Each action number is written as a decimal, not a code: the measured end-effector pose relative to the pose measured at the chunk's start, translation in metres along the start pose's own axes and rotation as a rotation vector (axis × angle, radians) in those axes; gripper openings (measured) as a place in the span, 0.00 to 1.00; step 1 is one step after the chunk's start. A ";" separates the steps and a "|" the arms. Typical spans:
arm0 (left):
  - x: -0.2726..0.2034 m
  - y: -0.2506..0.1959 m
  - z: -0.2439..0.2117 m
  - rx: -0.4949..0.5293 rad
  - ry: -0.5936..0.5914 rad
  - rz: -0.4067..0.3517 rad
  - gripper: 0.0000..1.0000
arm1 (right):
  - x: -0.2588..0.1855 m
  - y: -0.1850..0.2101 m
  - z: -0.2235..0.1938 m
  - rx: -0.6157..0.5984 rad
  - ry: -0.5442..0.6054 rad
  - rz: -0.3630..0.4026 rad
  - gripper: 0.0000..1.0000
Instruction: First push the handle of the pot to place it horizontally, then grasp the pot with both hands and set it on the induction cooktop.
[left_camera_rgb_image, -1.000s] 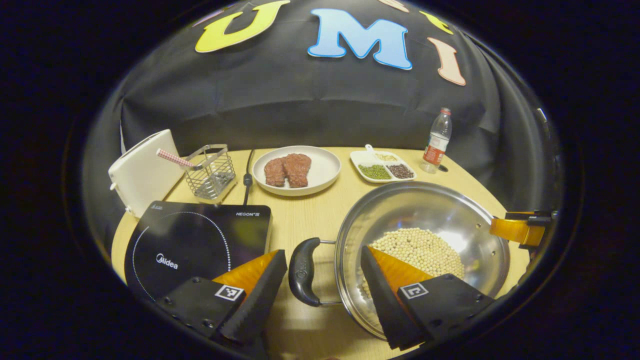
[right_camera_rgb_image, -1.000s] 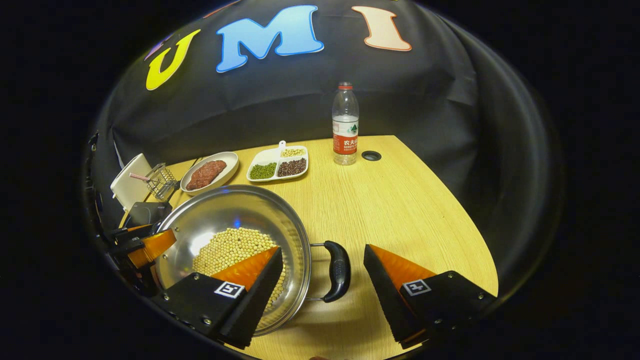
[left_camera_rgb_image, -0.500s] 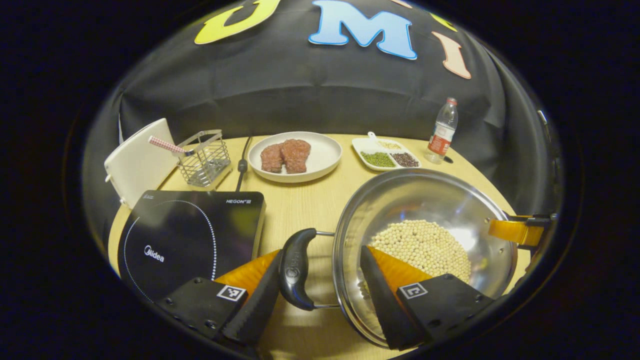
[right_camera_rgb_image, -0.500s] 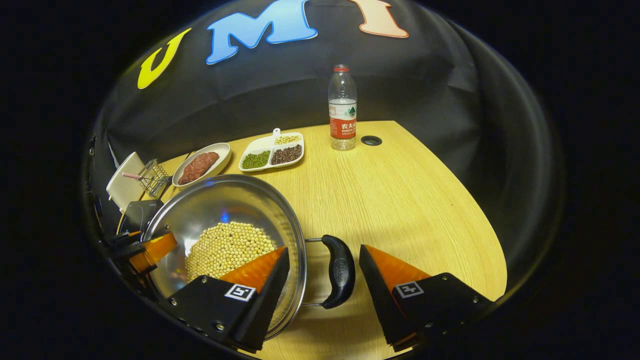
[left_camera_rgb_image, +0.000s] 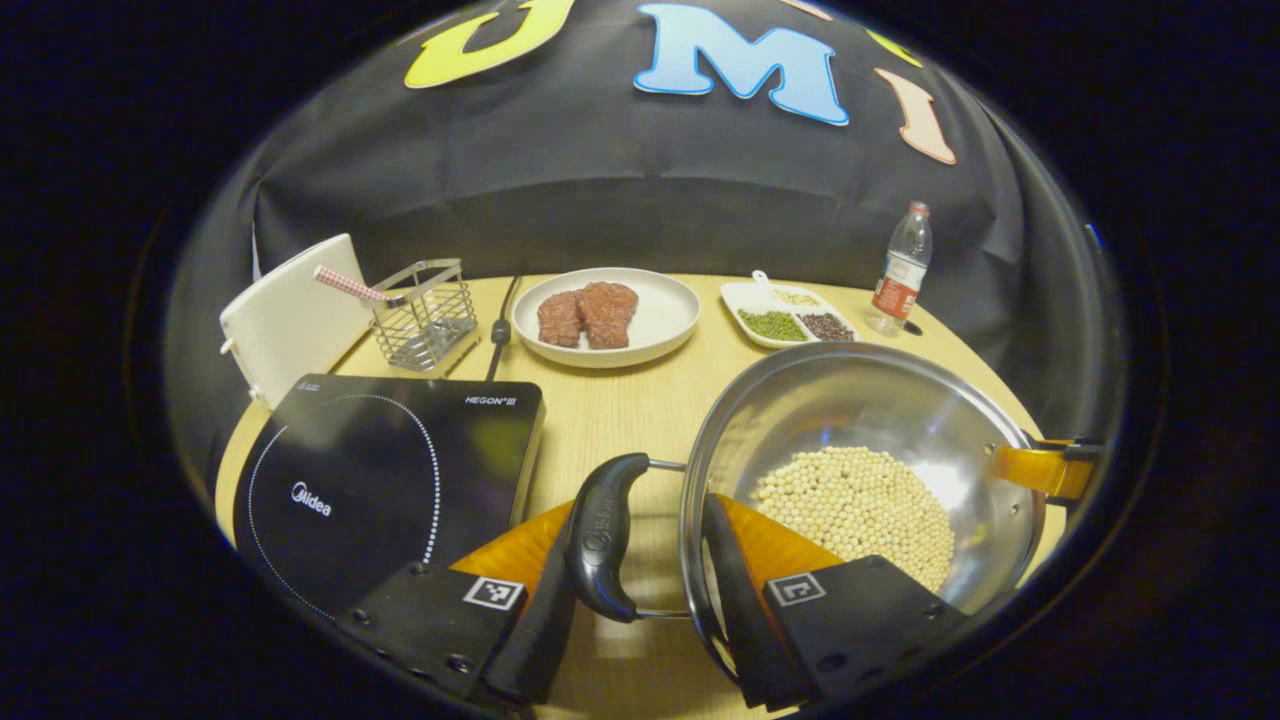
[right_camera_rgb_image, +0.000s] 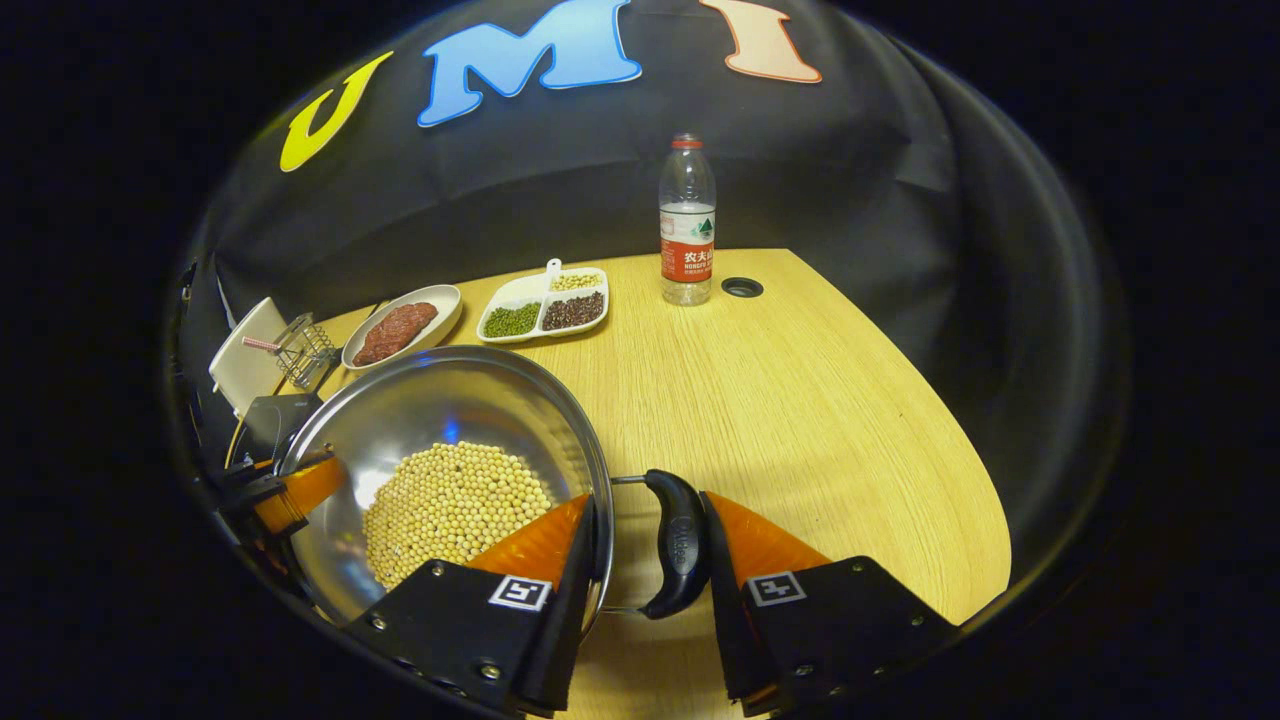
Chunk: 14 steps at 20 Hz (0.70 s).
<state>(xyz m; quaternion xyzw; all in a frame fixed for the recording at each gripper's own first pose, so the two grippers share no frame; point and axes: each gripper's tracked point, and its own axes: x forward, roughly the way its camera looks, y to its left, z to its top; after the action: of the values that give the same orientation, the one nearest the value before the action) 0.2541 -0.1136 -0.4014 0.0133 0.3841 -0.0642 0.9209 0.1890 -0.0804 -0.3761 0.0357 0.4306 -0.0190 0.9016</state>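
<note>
The steel pot (left_camera_rgb_image: 860, 440) of soybeans is sitting on the desk (right_camera_rgb_image: 800, 400), just right of the induction cooktop (left_camera_rgb_image: 380, 470). The left claw (left_camera_rgb_image: 640, 590) is pinching rim and left handle (left_camera_rgb_image: 600, 535); the right claw (right_camera_rgb_image: 645, 580) is pinching the right handle (right_camera_rgb_image: 680, 545) likewise. Lifting should go level and together, so no beans are spilling.

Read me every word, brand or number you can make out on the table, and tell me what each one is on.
"Midea": on the cooktop, inside its dotted ring.
"HEGON III": on the cooktop's far right corner.
Bottle: label print too small to read.
Pot, on its handle: a stamped mark, too blurred to read.
</note>
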 end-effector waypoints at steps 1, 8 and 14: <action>-0.002 0.000 0.001 -0.002 -0.002 0.003 0.74 | -0.001 0.001 -0.005 -0.006 0.011 0.000 0.52; -0.024 -0.010 0.011 0.014 -0.028 0.014 0.70 | -0.019 -0.008 -0.004 0.013 0.019 0.006 0.51; -0.055 -0.025 0.019 -0.003 -0.049 0.016 0.69 | -0.049 -0.021 0.005 -0.009 -0.008 0.012 0.51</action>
<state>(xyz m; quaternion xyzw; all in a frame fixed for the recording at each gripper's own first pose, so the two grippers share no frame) 0.2262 -0.1339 -0.3482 0.0134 0.3616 -0.0566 0.9305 0.1608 -0.1012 -0.3362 0.0340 0.4268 -0.0116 0.9036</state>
